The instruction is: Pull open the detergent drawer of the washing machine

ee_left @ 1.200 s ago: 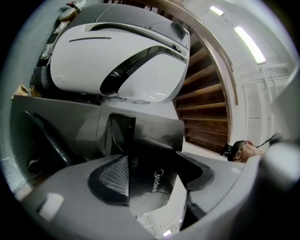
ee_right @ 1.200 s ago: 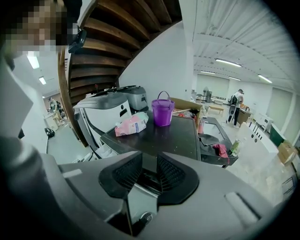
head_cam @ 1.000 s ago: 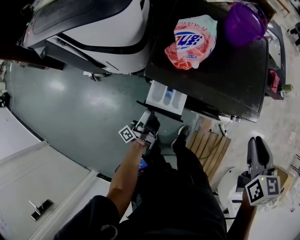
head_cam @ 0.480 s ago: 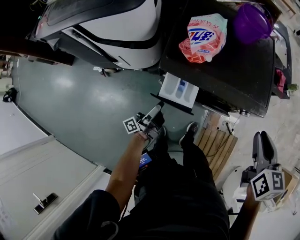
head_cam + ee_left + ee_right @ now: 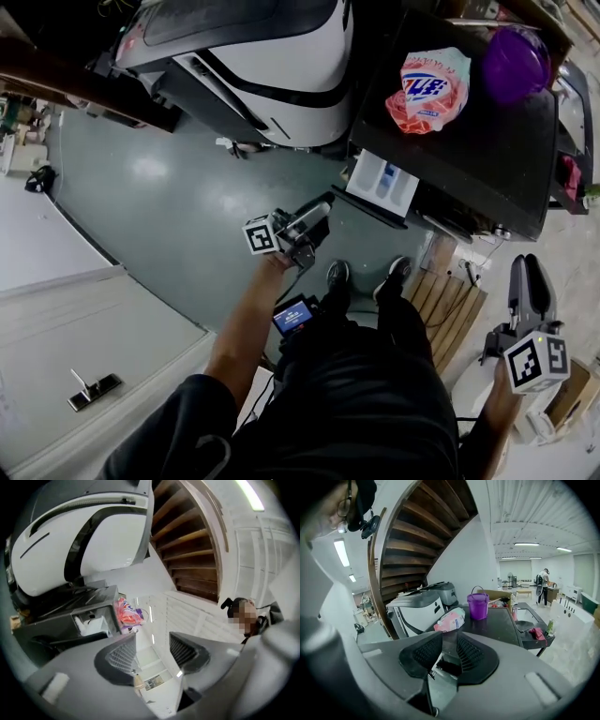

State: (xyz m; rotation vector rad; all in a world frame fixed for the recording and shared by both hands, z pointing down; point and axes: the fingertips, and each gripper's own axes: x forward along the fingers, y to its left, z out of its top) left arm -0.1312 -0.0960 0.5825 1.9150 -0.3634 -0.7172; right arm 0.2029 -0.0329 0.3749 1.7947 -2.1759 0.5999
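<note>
- washing machine (image 5: 469, 141) up top, black. detergent drawer (image 5: 382, 181)?
- pulled out from its front, white, wide open.
- left gripper (image 5: 321, 210)?
- lifted away from drawer, jaws just opening again, nothing between. looks done.
- right gripper (image 5: 529, 272)?
- off at side, jaws slightly apart, empty.

The detergent drawer (image 5: 382, 183) stands pulled out of the washing machine (image 5: 469, 159) at far right. Just left of it and nearer, not touching it, the left gripper (image 5: 322, 208) hovers, its jaws just opened with nothing between them. A detergent bag (image 5: 427, 86) and a purple bucket (image 5: 516, 56) sit on the machine's top.
</note>
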